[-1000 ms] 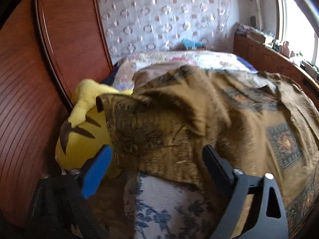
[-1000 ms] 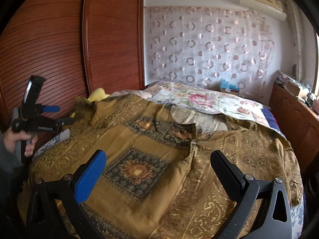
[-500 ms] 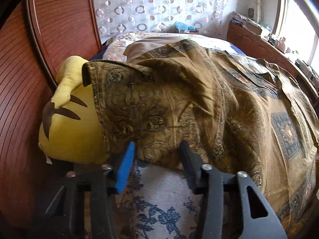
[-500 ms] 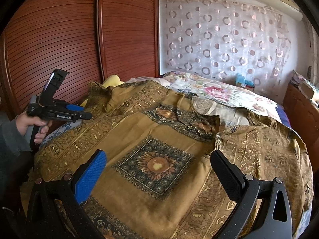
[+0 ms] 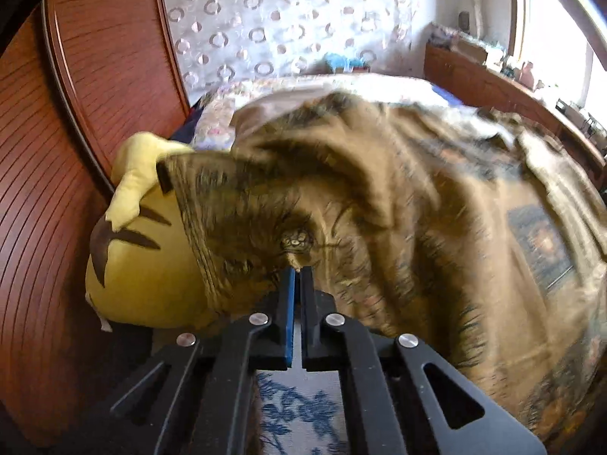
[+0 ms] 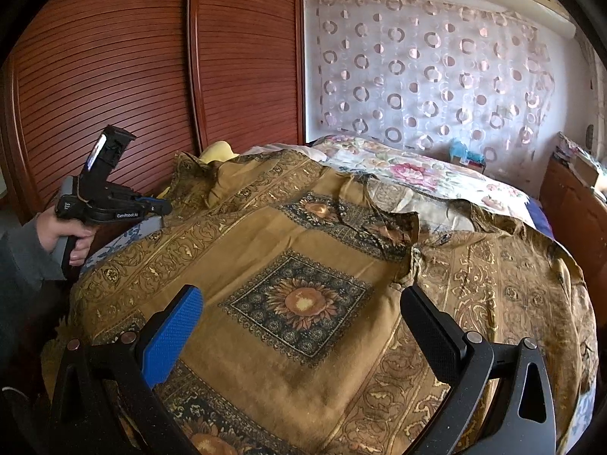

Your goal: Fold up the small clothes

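The left gripper [image 5: 297,270] sits low in the middle of its own view, and its jaws have just been closing: they now stand pressed together on a pinch of the brown patterned garment [image 5: 379,235], right at the fabric's near edge. The cloth bunches into dark folds just above the tips and looks blurred across the right half of the frame. To the left of the pinch, a yellow plush toy [image 5: 140,265] with dark stripes pokes out from under the garment's edge, close against the reddish wooden wardrobe [image 5: 45,151]. Below the jaws, a strip of blue-and-white floral bedding [image 5: 299,417] shows.

Over in the right wrist view, the right gripper [image 6: 299,322] hangs over the garment with its jaws spread wide, the blue pad at lower left, the black one at lower right, nothing between them. The garment lies spread across the bed [image 6: 436,178], its sunflower square at frame centre. At the left edge, a hand [image 6: 62,233] in a grey sleeve holds the left gripper, its tip at the garment's left border. A spotted curtain [image 6: 417,76] fills the upper right.
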A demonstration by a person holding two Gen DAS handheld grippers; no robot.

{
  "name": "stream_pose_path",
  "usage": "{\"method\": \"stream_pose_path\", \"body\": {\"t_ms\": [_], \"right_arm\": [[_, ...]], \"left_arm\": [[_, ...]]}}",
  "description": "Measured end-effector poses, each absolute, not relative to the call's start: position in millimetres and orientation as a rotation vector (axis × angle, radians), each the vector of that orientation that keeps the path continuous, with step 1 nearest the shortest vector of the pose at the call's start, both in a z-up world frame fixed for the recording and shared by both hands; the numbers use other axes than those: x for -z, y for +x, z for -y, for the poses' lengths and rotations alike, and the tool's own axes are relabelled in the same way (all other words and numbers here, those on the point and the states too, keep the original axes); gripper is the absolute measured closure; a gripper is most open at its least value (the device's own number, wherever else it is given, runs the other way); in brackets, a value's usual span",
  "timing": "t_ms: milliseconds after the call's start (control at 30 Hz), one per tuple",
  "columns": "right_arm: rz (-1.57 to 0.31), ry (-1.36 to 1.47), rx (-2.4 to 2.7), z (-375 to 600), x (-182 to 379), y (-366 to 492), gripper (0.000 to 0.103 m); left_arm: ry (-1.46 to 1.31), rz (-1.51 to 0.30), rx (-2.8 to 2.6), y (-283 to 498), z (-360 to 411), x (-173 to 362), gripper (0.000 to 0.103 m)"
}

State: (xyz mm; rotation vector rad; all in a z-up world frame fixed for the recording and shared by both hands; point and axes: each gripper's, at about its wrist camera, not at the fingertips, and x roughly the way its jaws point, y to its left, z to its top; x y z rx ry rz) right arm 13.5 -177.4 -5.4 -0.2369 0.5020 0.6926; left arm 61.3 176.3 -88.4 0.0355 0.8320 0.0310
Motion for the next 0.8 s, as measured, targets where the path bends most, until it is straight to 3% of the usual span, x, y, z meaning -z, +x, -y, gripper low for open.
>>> {"method": "stream_pose_path", "body": {"t_ms": [333,733,800], "right_arm": [[-0.493,-0.204,-0.651,195,2,11,0.000],[-0.493,-0.152,-0.602,201,7,8,0.000],[-0.496,-0.150,-0.604,198,8,8,0.000]], "left_arm": [[-0.006,-0.678,0.141,63,-123,22,0.100],[0.010,-0.601,0.250,47,-77,-5,0.100],[0.010,-0.588,0.213,41,-82,-8,0.096]]}}
